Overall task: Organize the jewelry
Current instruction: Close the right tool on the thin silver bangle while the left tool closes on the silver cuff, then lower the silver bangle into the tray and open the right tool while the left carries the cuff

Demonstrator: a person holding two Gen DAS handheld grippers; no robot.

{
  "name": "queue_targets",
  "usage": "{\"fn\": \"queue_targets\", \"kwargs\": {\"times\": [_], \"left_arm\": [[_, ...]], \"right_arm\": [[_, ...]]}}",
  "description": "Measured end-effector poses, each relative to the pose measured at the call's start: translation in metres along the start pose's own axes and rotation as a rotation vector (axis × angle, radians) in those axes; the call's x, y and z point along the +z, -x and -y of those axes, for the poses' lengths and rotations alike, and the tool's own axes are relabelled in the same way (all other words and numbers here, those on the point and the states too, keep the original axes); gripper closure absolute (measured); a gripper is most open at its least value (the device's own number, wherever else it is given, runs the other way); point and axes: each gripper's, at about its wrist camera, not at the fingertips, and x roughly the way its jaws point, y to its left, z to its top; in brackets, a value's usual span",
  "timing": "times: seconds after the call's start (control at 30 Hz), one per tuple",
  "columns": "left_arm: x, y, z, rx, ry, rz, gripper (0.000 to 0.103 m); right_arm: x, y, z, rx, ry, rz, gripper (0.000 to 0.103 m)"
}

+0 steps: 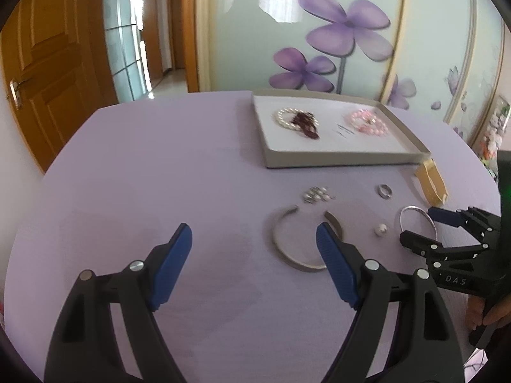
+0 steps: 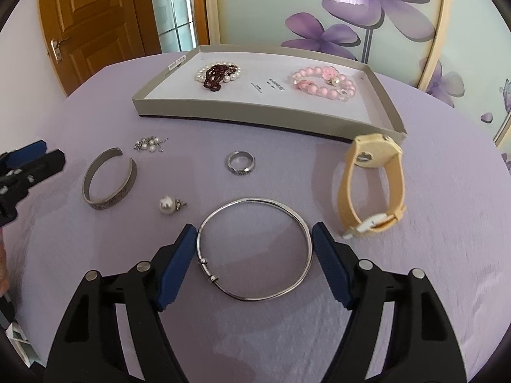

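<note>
A grey tray (image 2: 262,111) at the back of the purple table holds a white pearl bracelet with a dark red one (image 2: 217,73) and a pink bead bracelet (image 2: 322,84). On the table lie a thin silver bangle (image 2: 255,252), an open silver cuff (image 2: 108,180), a silver ring (image 2: 241,162), a pearl pendant (image 2: 167,205), a small pearl chain (image 2: 150,144) and a beige watch (image 2: 373,185). My right gripper (image 2: 254,249) is open, its pads on either side of the bangle. My left gripper (image 1: 254,245) is open and empty, beside the cuff (image 1: 297,239).
The round table (image 2: 447,255) has a purple cloth and drops off at its edges. A wooden door (image 1: 48,63) and a flowered glass panel (image 1: 319,32) stand behind it. The right gripper shows at the right of the left wrist view (image 1: 424,226).
</note>
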Motion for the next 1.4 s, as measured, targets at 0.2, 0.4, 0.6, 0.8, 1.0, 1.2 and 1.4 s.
{"fn": "queue_targets", "kwargs": {"times": [0.2, 0.4, 0.6, 0.8, 1.0, 1.2, 1.4], "left_arm": [[-0.003, -0.019, 0.028, -0.021, -0.057, -0.045, 0.018], [-0.002, -0.042, 0.050, 0.014, -0.111, -0.100, 0.018], [0.002, -0.055, 0.051, 0.033, -0.082, -0.116, 0.028], [0.000, -0.049, 0.045, 0.014, -0.067, -0.102, 0.036], [0.012, -0.021, 0.020, 0.021, -0.005, -0.037, 0.036], [0.028, 0.001, 0.002, 0.036, 0.047, 0.023, 0.036], [0.034, 0.007, -0.007, 0.037, 0.078, 0.042, 0.036]], "right_arm": [[-0.005, 0.016, 0.009, 0.016, -0.016, 0.023, 0.028], [-0.007, 0.026, 0.020, 0.028, -0.037, 0.034, 0.028], [-0.006, 0.031, 0.023, 0.043, -0.043, 0.048, 0.028], [-0.001, 0.036, 0.020, 0.069, -0.043, 0.067, 0.028], [0.007, 0.042, 0.013, 0.087, -0.027, 0.092, 0.028], [0.014, 0.045, 0.008, 0.095, -0.014, 0.111, 0.028], [0.023, 0.051, 0.008, 0.087, -0.008, 0.137, 0.028]]}}
